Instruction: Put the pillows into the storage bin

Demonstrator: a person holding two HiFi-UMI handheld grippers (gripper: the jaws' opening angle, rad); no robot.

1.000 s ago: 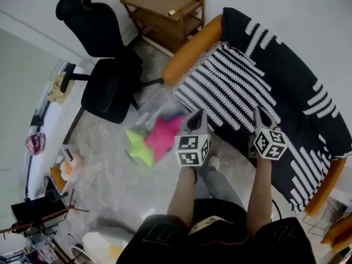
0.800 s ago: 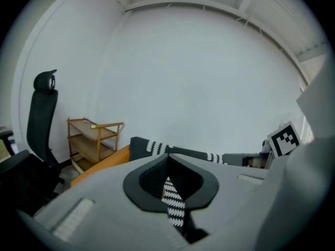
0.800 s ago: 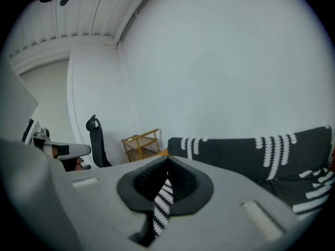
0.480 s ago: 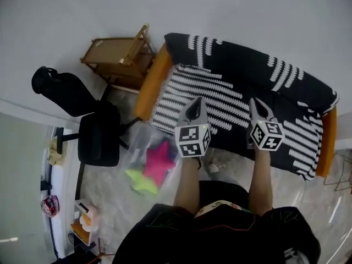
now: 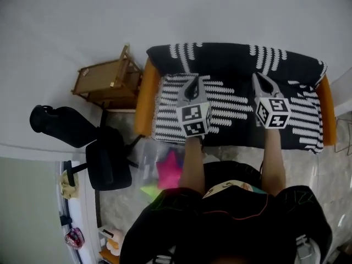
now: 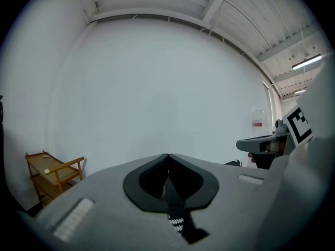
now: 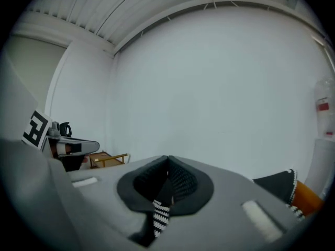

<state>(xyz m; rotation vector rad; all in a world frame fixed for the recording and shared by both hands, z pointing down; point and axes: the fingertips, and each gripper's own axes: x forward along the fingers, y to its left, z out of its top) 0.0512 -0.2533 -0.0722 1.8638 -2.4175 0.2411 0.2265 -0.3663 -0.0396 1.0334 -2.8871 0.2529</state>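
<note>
A pink star-shaped pillow [image 5: 171,168] and a green pillow [image 5: 149,190] lie in the clear storage bin [image 5: 144,152] on the floor beside the sofa; my body hides part of them. Both grippers are held out side by side above the sofa seat, pointing almost level at the white wall. The left gripper [image 5: 192,81] is shut with nothing between its jaws, which meet at the tip in the left gripper view [image 6: 167,157]. The right gripper [image 5: 257,77] is shut and empty too [image 7: 168,159].
The sofa [image 5: 231,59] has orange arms and a black-and-white patterned cover. A wooden cart [image 5: 107,81] stands left of it. A black office chair [image 5: 104,161] is next to the bin. Shelves with small items line the lower left.
Both grippers have risen and swung from near the bin to over the sofa seat. The bin with the pillows has slid toward the lower left of the head view.
</note>
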